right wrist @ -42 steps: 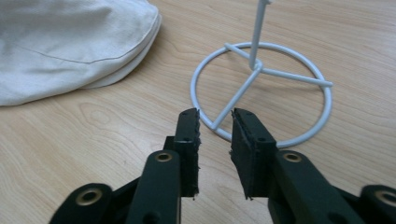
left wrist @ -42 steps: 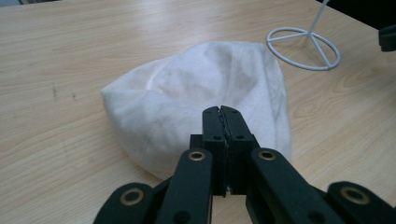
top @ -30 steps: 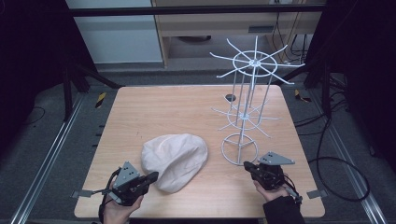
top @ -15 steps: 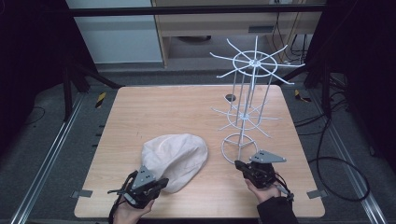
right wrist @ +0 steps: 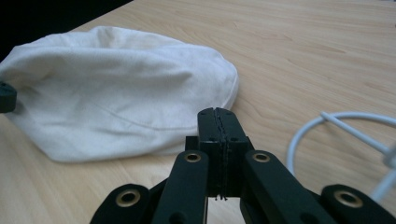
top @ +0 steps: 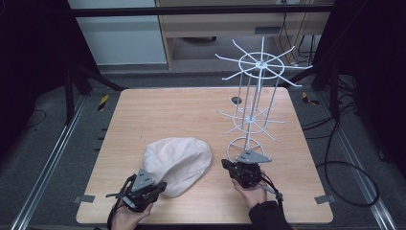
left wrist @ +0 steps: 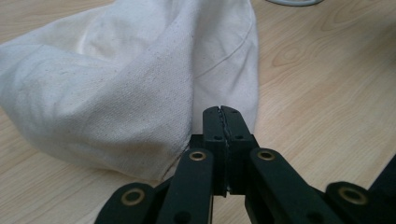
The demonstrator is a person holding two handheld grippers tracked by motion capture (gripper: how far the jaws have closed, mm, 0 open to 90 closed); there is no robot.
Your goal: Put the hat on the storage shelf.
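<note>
High view: white cap [top: 178, 164] lies on the bench [top: 191, 115] near its front edge, between left gripper [top: 155, 188] and right gripper [top: 226, 166]. Left gripper view: jaws pressed together, empty, just beside the cap's hem. Right gripper view: jaws pressed together, empty; wire rack [right wrist: 336, 135] base adjacent.

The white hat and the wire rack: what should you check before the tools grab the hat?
1. Left tool open to grab: not ok, its jaws are pressed shut.
2. Right tool open to grab: not ok, shut too.
3. White hat free to lift: ok, it lies loose on the table, nothing on top.
4. Left tool near the hat: ok, its tip is right at the hat's edge; touching or not, cannot tell.
5. Wire rack upright: ok, it stands on its ring base.
6. Rack arms free for a hat: ok, nothing hangs on them.
</note>
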